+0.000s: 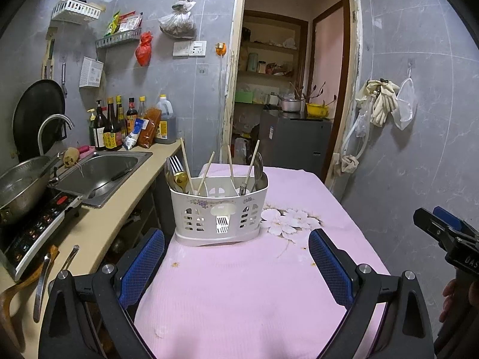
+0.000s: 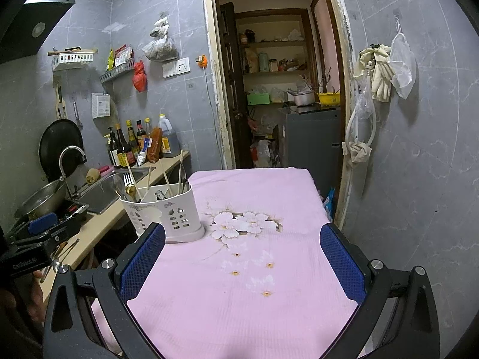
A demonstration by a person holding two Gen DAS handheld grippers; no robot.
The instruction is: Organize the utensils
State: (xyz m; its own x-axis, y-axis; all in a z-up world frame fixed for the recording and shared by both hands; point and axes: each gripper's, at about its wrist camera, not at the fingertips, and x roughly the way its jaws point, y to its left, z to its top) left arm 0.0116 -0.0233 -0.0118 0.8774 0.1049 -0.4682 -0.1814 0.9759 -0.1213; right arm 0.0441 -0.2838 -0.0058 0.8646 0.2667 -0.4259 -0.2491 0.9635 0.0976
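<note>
A white plastic utensil caddy [image 1: 220, 214] stands on the pink-clothed table [image 1: 239, 284]. It holds chopsticks [image 1: 185, 164], a fork [image 1: 176, 163], a gold spoon [image 1: 180, 178] and other cutlery. My left gripper [image 1: 236, 249] is open and empty, just in front of the caddy. My right gripper [image 2: 242, 246] is open and empty over the cloth, with the caddy [image 2: 167, 214] to its left. Each gripper shows at the edge of the other's view, the right one in the left wrist view [image 1: 446, 233] and the left one in the right wrist view [image 2: 45, 230].
A counter [image 1: 98, 227] runs along the left with a sink [image 1: 98, 176], a wok on an induction hob [image 1: 21, 191], sauce bottles [image 1: 119, 125] and tongs [image 1: 42, 281]. An open doorway [image 1: 287, 89] lies behind the table. The tiled wall on the right carries hanging gloves [image 1: 380, 101].
</note>
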